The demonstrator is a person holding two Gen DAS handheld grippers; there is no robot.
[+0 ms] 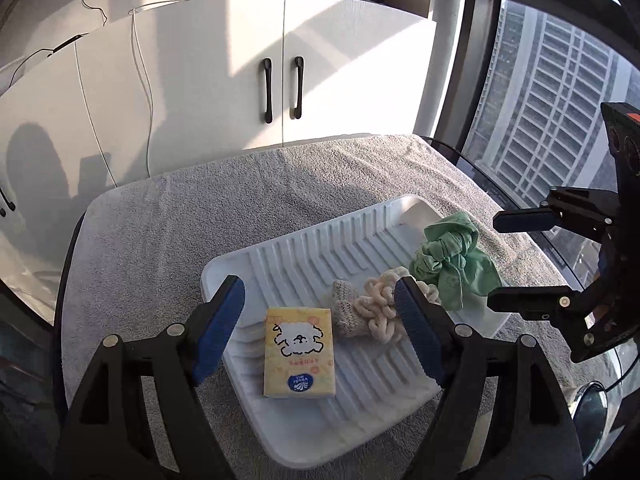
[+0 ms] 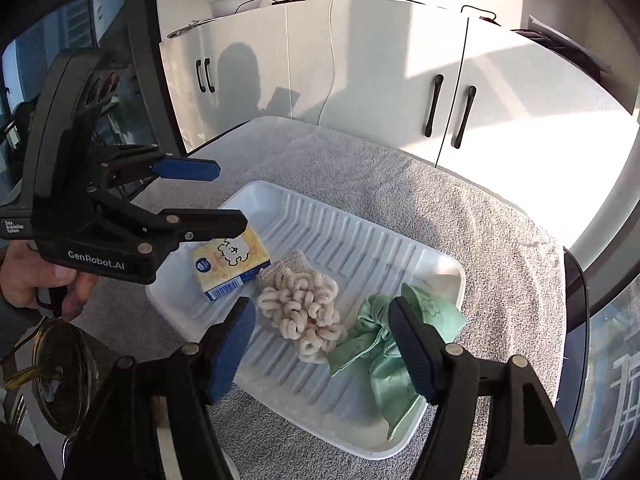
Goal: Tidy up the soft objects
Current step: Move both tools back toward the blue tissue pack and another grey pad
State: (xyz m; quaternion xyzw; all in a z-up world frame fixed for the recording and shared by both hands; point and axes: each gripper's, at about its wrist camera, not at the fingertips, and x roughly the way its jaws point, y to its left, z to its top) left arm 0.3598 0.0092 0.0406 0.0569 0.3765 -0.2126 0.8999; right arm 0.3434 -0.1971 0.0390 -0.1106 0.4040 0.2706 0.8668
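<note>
A yellow tissue pack [image 1: 299, 354], a cream knitted loop bundle [image 2: 304, 316] and a knotted green cloth [image 2: 384, 344] lie in the white ribbed tray [image 1: 360, 396] on the towel-covered counter [image 1: 160, 240]. Left tongs [image 1: 320, 320] and right tongs [image 2: 324, 348] hover above, both spread apart, gripping nothing.

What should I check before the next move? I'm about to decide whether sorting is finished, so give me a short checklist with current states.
1. Left gripper open and empty: ok.
2. Right gripper open and empty: ok.
3. Tissue pack lies inside the white tray: ok.
4. Cream knotted rope piece inside the tray, touching the knitted piece: ok.
5. Green cloth fully inside the tray: not ok, it drapes over the rim.
6. Tray sits flat on the grey towel: cannot tell.
</note>
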